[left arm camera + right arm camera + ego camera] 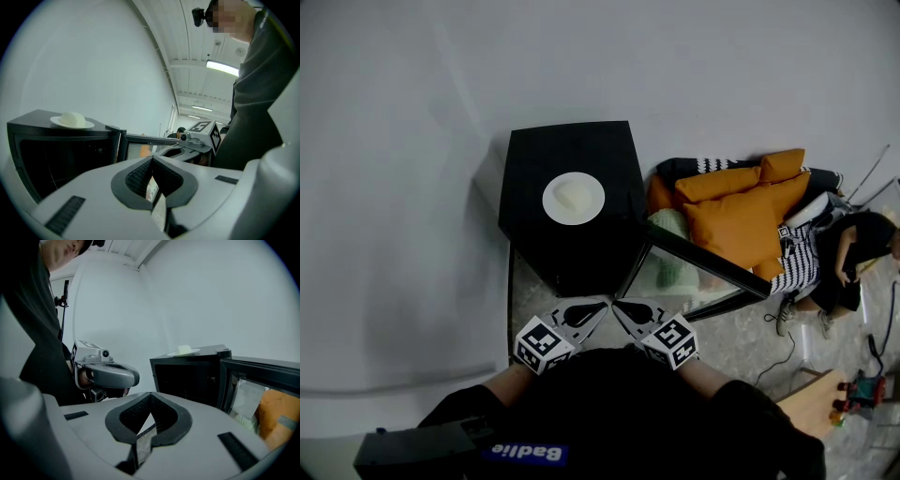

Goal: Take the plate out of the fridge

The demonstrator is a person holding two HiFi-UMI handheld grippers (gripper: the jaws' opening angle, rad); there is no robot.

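A white plate (573, 199) carrying a pale lump of food stands on top of the black mini fridge (572, 150), whose glass door (703, 262) hangs open to the right. The left gripper view shows the plate (71, 122) on the fridge's top at the left, and the right gripper view shows the plate (183, 351) above the dark open cabinet (187, 378). My left gripper (598, 307) and right gripper (619, 307) sit side by side close to my body, in front of the fridge opening. Both are shut with nothing between the jaws and touch nothing.
A white wall stands behind and left of the fridge. Orange cushions (741, 211) lie on the floor right of the open door, and a person in dark clothes (853, 253) sits beyond them. A wooden table corner (811, 398) is at the lower right.
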